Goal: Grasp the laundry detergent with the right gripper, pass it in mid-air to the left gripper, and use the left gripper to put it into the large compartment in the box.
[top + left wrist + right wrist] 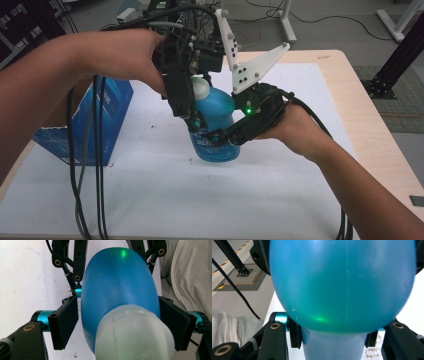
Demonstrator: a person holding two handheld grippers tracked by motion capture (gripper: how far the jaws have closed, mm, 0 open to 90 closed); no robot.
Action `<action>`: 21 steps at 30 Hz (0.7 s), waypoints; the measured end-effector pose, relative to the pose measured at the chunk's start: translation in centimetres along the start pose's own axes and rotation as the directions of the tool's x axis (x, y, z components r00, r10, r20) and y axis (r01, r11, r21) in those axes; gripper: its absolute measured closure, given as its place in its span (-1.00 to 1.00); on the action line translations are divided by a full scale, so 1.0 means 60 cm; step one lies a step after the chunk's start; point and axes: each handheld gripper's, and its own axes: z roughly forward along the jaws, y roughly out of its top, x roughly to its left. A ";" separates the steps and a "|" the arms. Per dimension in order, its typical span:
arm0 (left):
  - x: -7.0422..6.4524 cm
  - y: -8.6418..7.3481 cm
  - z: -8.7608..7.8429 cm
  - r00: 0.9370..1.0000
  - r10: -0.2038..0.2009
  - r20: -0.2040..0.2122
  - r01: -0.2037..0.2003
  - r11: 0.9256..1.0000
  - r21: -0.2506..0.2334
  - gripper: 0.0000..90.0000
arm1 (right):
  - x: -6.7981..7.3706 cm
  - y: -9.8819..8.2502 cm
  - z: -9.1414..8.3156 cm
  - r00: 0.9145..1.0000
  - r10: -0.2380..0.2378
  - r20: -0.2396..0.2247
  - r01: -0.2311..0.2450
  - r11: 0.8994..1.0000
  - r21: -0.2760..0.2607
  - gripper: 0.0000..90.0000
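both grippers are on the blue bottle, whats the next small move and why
Probably twist the white cap off with the left gripper while the right gripper holds steady. The right jaws pinch the lower body of the blue bottle, which stands on the table. The left jaws sit on either side of the bottle just below the cap, so they may first need to rise onto it.
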 end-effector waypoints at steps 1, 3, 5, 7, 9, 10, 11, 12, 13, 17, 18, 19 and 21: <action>0.000 0.000 0.000 1.000 0.002 0.000 -0.002 1.000 0.003 -0.45 | 0.000 0.000 0.000 1.000 0.000 0.000 0.000 1.000 0.001 0.02; -0.001 0.000 0.001 1.000 0.002 -0.001 -0.002 1.000 0.007 -0.45 | 0.000 0.000 0.000 1.000 0.002 -0.002 -0.002 1.000 0.000 0.02; -0.001 0.001 0.001 1.000 0.007 0.003 -0.007 1.000 0.000 -0.39 | 0.001 0.000 0.000 1.000 0.004 -0.001 -0.004 1.000 -0.001 0.02; -0.001 0.001 0.001 1.000 0.008 0.003 -0.008 1.000 -0.002 -0.38 | 0.001 0.000 0.001 1.000 0.003 -0.003 -0.003 1.000 0.000 0.02; -0.001 0.001 0.002 1.000 0.010 0.002 -0.010 1.000 -0.001 -0.38 | 0.001 0.000 0.001 1.000 0.004 -0.006 -0.004 1.000 0.000 0.02; -0.001 0.002 0.001 1.000 0.018 0.003 -0.018 1.000 -0.001 -0.33 | 0.001 0.000 0.001 1.000 0.004 -0.005 -0.004 1.000 0.001 0.02; -0.001 0.002 0.001 1.000 0.022 -0.001 -0.022 1.000 -0.004 -0.27 | 0.001 0.000 0.002 1.000 0.004 -0.005 -0.004 1.000 0.000 0.02; -0.002 0.002 0.000 1.000 0.023 0.001 -0.023 1.000 -0.007 -0.21 | 0.001 0.000 0.002 1.000 0.004 -0.005 -0.004 1.000 -0.001 0.02; -0.002 0.002 0.000 1.000 0.023 0.002 -0.023 1.000 -0.006 -0.19 | 0.001 0.000 0.002 1.000 0.003 -0.006 -0.004 1.000 -0.002 0.02; -0.002 0.001 0.001 1.000 0.022 0.006 -0.022 1.000 -0.003 -0.19 | 0.001 0.000 0.004 1.000 0.005 -0.009 -0.005 1.000 -0.002 0.02; -0.002 0.001 0.001 1.000 0.023 0.008 -0.023 1.000 -0.001 -0.19 | 0.002 0.000 0.004 1.000 0.004 -0.010 -0.004 1.000 -0.003 0.02; -0.002 0.001 0.002 1.000 0.023 0.008 -0.023 1.000 -0.001 -0.19 | 0.002 0.000 0.004 1.000 0.004 -0.011 -0.004 1.000 -0.001 0.02; -0.002 0.001 0.002 1.000 0.024 0.009 -0.024 1.000 0.003 -0.19 | 0.002 0.000 0.005 1.000 0.003 -0.012 -0.003 1.000 0.000 0.02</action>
